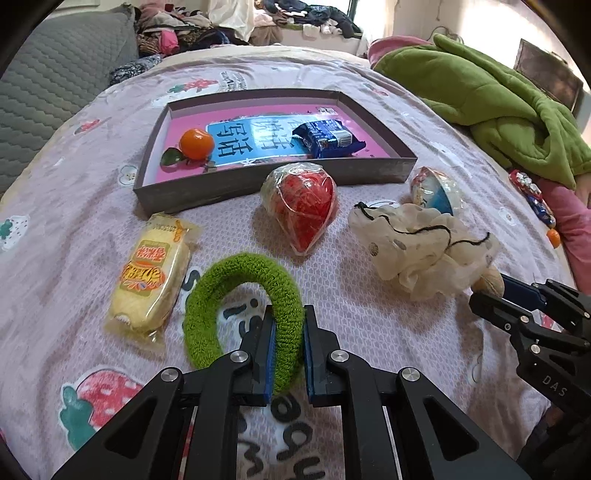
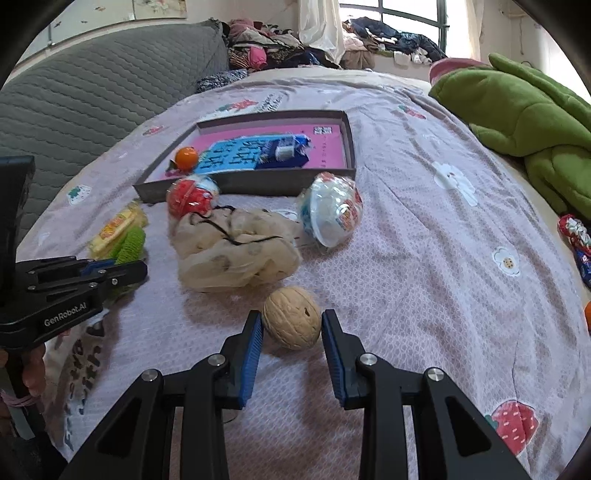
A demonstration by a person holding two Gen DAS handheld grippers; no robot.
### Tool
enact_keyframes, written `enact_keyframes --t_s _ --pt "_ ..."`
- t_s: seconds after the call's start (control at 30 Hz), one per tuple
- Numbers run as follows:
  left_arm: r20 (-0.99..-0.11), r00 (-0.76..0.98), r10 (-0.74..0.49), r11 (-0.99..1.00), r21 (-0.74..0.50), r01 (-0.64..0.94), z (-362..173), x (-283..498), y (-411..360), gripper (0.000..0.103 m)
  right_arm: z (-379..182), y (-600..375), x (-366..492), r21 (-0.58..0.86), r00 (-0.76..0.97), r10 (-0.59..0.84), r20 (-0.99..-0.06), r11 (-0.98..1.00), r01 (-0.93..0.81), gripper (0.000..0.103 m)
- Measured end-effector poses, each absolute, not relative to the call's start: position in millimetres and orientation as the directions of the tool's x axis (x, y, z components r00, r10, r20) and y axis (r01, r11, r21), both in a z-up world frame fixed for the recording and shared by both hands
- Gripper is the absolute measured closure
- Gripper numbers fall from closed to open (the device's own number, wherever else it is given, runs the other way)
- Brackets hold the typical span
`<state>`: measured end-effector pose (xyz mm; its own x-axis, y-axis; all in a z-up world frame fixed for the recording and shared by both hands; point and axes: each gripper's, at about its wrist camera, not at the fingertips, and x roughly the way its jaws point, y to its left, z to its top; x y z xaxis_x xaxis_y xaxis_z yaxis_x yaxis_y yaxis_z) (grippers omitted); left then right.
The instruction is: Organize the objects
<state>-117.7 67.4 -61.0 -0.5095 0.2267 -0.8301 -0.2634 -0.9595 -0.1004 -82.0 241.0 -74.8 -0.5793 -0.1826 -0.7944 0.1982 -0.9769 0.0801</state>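
Observation:
My left gripper (image 1: 287,325) is shut on a green knitted ring (image 1: 240,314) lying on the bedspread. My right gripper (image 2: 291,325) is open, its fingers on either side of a walnut (image 2: 292,322) on the bed, not clearly pressing it. A grey box lid (image 1: 258,177) holds a tangerine (image 1: 197,143) and a blue snack packet (image 1: 327,137). In front of the box lie a red heart-shaped wrapped item (image 1: 304,203), a yellow snack bar (image 1: 151,273), a cream scrunchie (image 1: 417,243) and a blue-white wrapped item (image 1: 436,192).
A green blanket (image 1: 487,99) is heaped at the right. A grey quilted cushion (image 1: 55,92) lies at the left. Clothes are piled at the far end (image 1: 229,22). Small wrapped sweets (image 1: 532,195) lie at the right edge of the bed.

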Motion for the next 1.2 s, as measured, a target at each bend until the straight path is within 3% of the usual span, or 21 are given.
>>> enact_keyframes --t_s 1.2 --pt "-0.734 -0.634 0.244 -0.96 -0.091 -0.265 21.5 -67.3 52.4 0.091 5.2 191.1 -48.0 0.085 -0.673 -0.274 -0.687 -0.95 0.3 0.07"
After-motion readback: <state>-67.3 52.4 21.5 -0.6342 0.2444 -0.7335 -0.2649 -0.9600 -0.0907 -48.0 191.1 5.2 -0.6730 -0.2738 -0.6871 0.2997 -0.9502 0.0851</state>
